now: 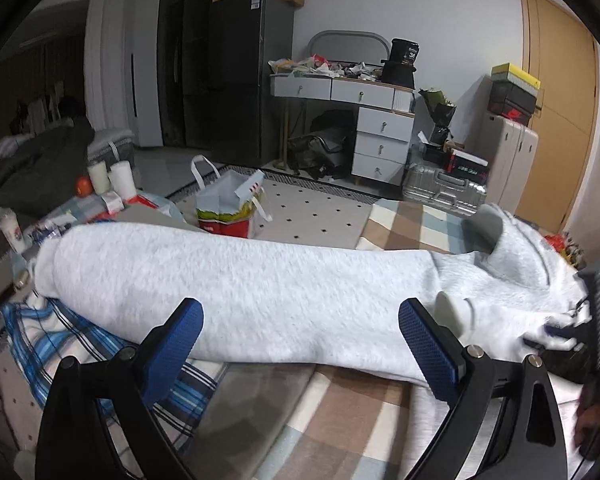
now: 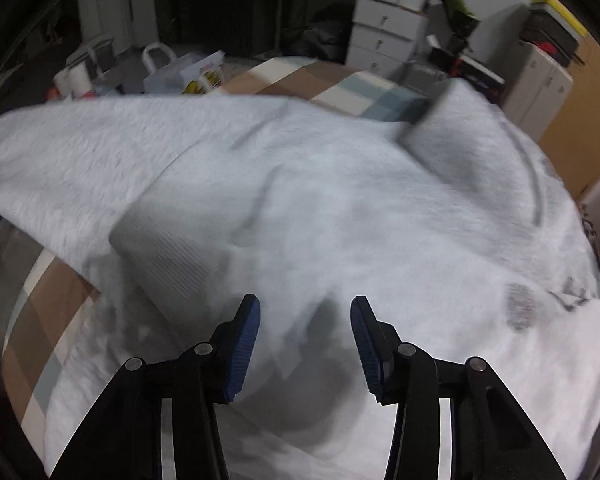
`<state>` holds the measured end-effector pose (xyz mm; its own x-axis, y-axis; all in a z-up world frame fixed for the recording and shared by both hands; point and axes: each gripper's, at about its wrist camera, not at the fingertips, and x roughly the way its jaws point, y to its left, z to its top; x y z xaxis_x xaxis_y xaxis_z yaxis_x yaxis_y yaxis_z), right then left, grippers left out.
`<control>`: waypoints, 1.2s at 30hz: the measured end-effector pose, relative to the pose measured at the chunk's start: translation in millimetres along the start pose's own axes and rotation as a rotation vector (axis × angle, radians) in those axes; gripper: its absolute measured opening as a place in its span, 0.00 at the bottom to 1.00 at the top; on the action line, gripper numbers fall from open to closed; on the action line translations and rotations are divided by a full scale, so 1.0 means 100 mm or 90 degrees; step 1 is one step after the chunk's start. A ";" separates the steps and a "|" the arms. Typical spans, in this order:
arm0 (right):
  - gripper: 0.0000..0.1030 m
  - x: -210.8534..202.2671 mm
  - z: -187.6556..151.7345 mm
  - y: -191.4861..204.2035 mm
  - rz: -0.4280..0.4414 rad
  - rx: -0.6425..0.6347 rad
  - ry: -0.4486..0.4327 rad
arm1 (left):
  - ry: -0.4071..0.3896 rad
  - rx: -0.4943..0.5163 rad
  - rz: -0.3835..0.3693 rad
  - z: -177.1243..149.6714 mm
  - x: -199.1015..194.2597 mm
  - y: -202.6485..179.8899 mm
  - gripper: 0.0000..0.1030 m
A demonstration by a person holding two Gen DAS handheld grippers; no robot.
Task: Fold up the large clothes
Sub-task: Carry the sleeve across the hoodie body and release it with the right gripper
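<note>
A light grey sweatshirt (image 1: 240,280) lies spread on a checked bedspread (image 1: 360,412), one long sleeve stretched out to the left. My left gripper (image 1: 300,320) hovers at the sleeve's near edge, its blue pads wide apart and nothing pinched between them. In the right wrist view the sweatshirt's body (image 2: 340,200) fills the frame, blurred, with a ribbed cuff (image 2: 172,248) folded onto it. My right gripper (image 2: 305,312) is just above the cloth with its jaws apart and no fabric between the pads. Its black body (image 1: 596,308) and a hand show at the left view's right edge.
A blue plaid cloth (image 1: 60,340) lies under the sleeve's left end. Beyond the bed stand a paper bag (image 1: 228,208), two white cups (image 1: 122,178), a white chest of drawers (image 1: 380,136), a silver suitcase (image 1: 444,188) and a dark fridge (image 1: 244,60).
</note>
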<state>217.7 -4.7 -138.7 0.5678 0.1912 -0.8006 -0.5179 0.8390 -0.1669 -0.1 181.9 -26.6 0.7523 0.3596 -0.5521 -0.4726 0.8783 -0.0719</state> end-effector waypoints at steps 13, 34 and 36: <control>0.49 0.35 -0.76 -2.96 -0.177 0.290 0.119 | -0.002 0.061 0.004 -0.05 0.10 -0.28 0.93; 0.55 -1.15 -1.31 -2.28 0.007 0.405 -0.080 | 0.038 0.013 -0.049 0.10 -0.15 0.03 0.93; 0.59 -1.52 -1.22 -1.90 0.019 0.342 -0.145 | 0.065 -0.023 -0.061 0.23 -0.22 0.29 0.93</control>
<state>151.2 -255.1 -55.6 0.7115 0.2737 -0.6471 -0.1730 0.9609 0.2162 -19.6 206.4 2.8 0.7453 0.2392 -0.6224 -0.4184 0.8945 -0.1573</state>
